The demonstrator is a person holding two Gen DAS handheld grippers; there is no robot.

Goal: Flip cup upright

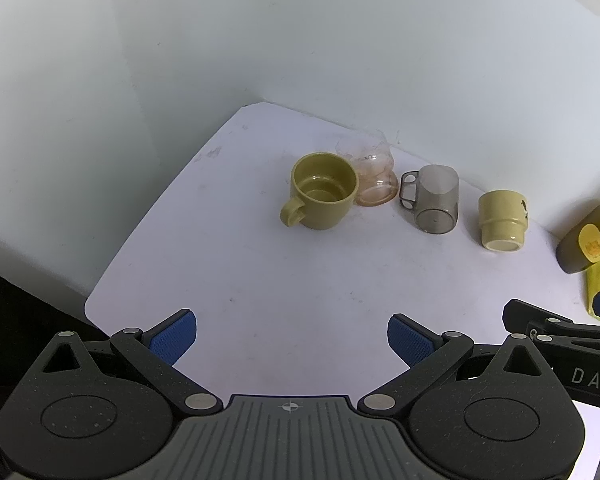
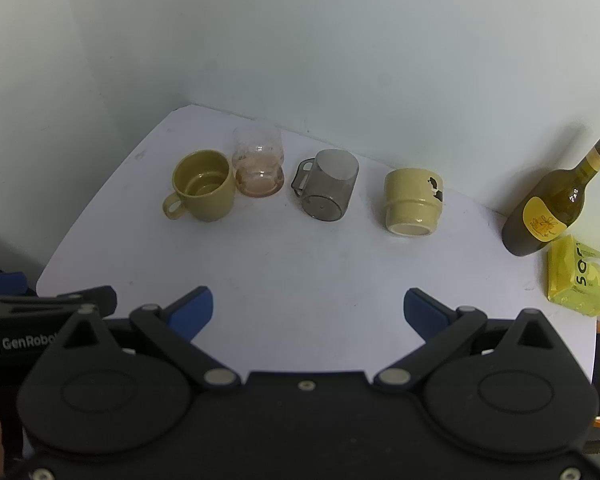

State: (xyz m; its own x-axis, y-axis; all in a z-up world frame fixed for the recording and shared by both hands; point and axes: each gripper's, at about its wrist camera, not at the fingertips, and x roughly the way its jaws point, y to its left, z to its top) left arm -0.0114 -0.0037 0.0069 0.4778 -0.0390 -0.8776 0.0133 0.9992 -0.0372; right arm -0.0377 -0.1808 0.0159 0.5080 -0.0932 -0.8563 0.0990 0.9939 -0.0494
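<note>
Several cups stand in a row at the back of a white table [image 2: 300,264]. An olive mug [image 2: 204,186] [image 1: 320,190] stands upright with its handle to the front left. A clear pinkish glass [image 2: 260,166] [image 1: 370,174] stands behind it. A grey see-through mug [image 2: 330,184] [image 1: 434,198] lies tilted, its base toward me. A pale yellow cup [image 2: 414,202] [image 1: 502,220] lies with its base toward me. My left gripper [image 1: 292,340] and right gripper [image 2: 308,312] are both open and empty, near the table's front edge.
An olive glass bottle [image 2: 548,208] [image 1: 588,240] with a yellow label stands at the right. A yellow packet [image 2: 580,278] lies in front of it. White walls close the back and left sides of the table.
</note>
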